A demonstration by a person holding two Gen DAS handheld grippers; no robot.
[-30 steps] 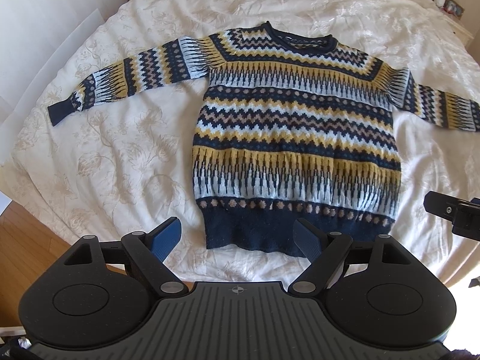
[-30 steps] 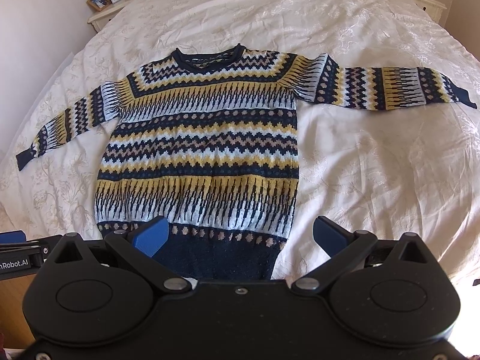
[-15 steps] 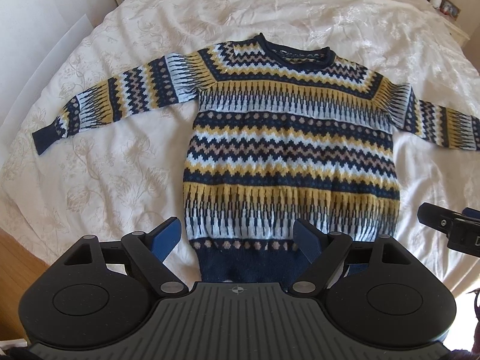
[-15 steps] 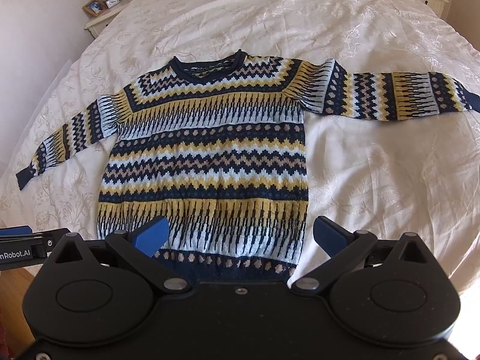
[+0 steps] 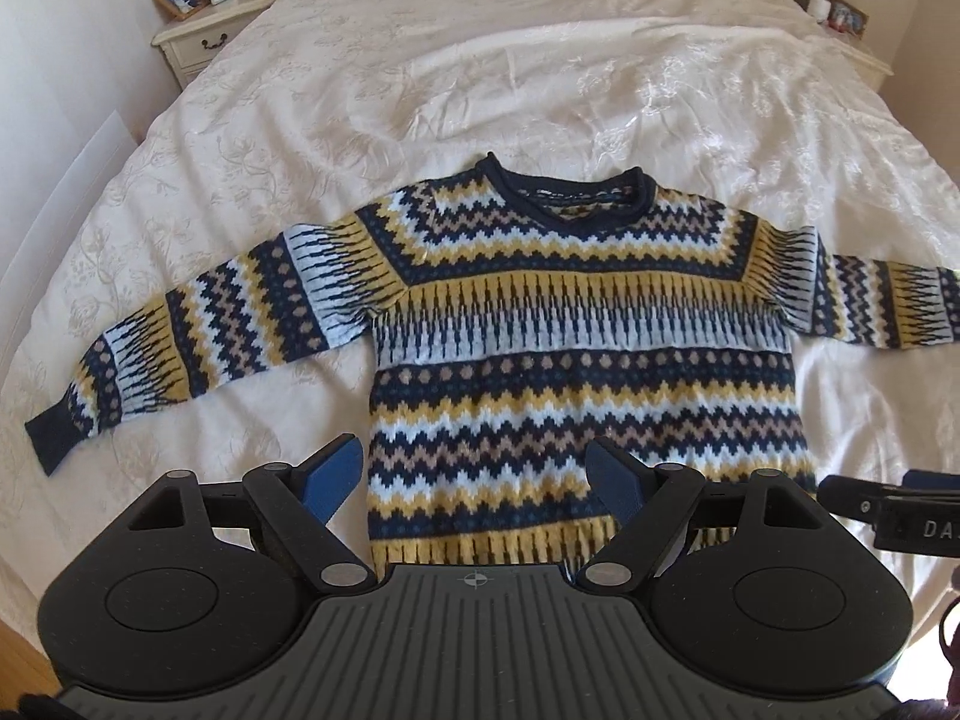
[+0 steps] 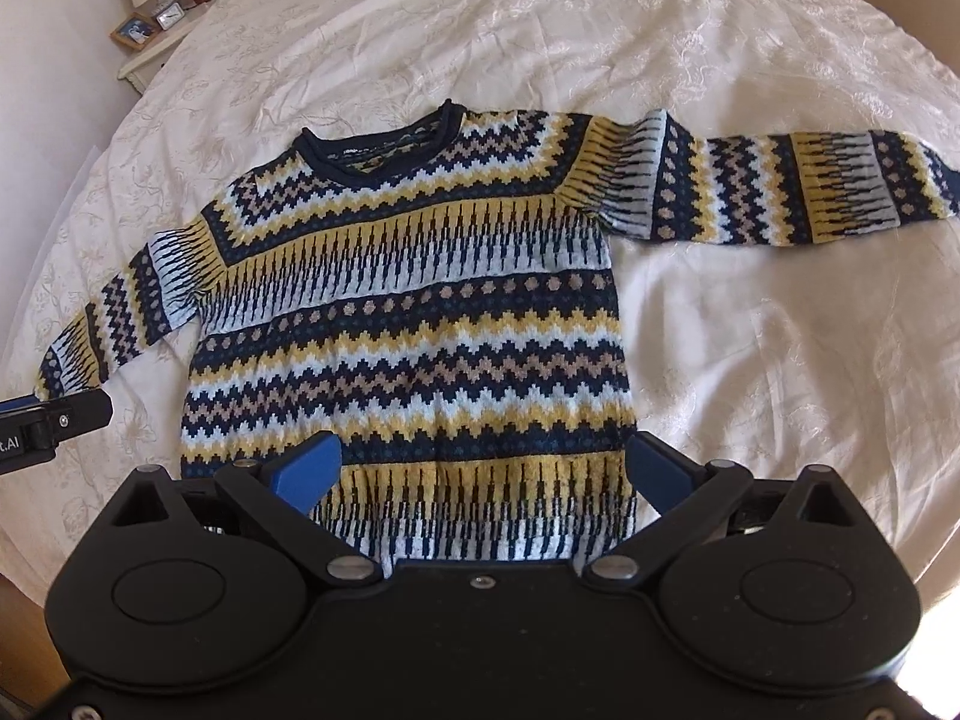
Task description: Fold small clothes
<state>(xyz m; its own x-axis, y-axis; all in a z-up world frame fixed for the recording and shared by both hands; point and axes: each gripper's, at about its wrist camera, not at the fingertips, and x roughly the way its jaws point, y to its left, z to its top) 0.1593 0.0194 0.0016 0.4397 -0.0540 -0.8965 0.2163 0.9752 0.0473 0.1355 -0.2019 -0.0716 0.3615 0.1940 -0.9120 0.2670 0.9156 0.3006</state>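
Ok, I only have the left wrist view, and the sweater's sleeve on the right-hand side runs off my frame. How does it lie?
Observer: In the right wrist view that sleeve lies flat on the bedspread, stretched straight out sideways with no fold in it.
Operator: And the right gripper? I see only a sliver of it.
Observer: The right gripper is open and empty, over the lower part of the sweater. One finger is above the knit, the other above the bedspread just past the sweater's side edge.
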